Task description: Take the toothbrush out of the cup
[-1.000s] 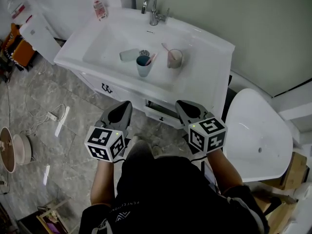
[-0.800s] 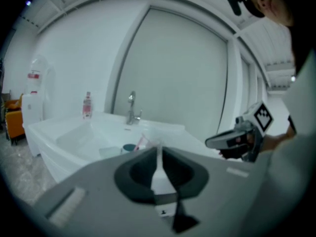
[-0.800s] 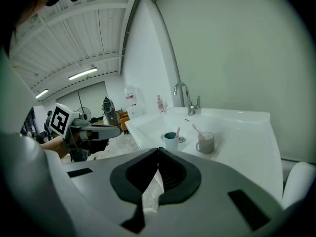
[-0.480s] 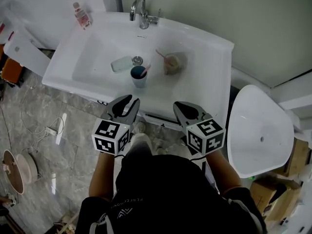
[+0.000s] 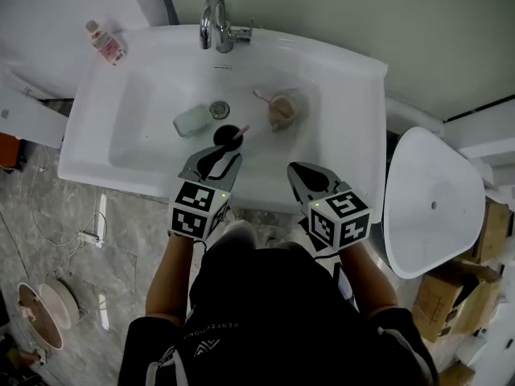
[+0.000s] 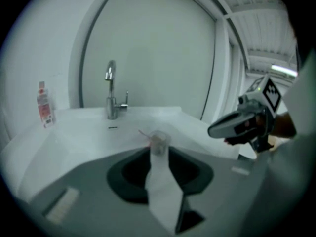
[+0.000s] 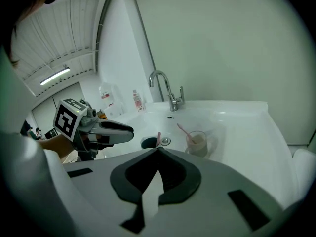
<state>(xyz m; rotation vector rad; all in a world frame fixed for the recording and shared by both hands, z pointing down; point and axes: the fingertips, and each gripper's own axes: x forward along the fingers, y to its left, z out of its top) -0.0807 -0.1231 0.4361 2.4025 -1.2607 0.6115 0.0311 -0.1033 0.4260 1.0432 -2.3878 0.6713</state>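
A blue cup (image 5: 228,137) stands in the white sink (image 5: 338,127) with a pink toothbrush (image 5: 241,131) leaning out of it. A clear cup (image 5: 283,111) holding another pink toothbrush (image 5: 261,96) stands farther back right. My left gripper (image 5: 216,158) hovers just short of the blue cup; its jaws are opening, with nothing between them. In the left gripper view only the clear cup (image 6: 159,141) shows beyond the left gripper (image 6: 159,154). My right gripper (image 5: 304,173) is shut and empty at the sink's front edge. The right gripper view shows the blue cup (image 7: 147,143) and its toothbrush (image 7: 158,138) ahead.
A pale soap bar (image 5: 191,121) and the drain (image 5: 219,109) lie left of the cups. The faucet (image 5: 216,22) rises at the back, with a small bottle (image 5: 107,43) on the back left corner. A white rounded fixture (image 5: 434,203) stands to the right.
I have stepped closer, so the sink now lies right below. My left gripper moved forward over the basin to the blue cup and its jaws opened. The right gripper stayed shut.
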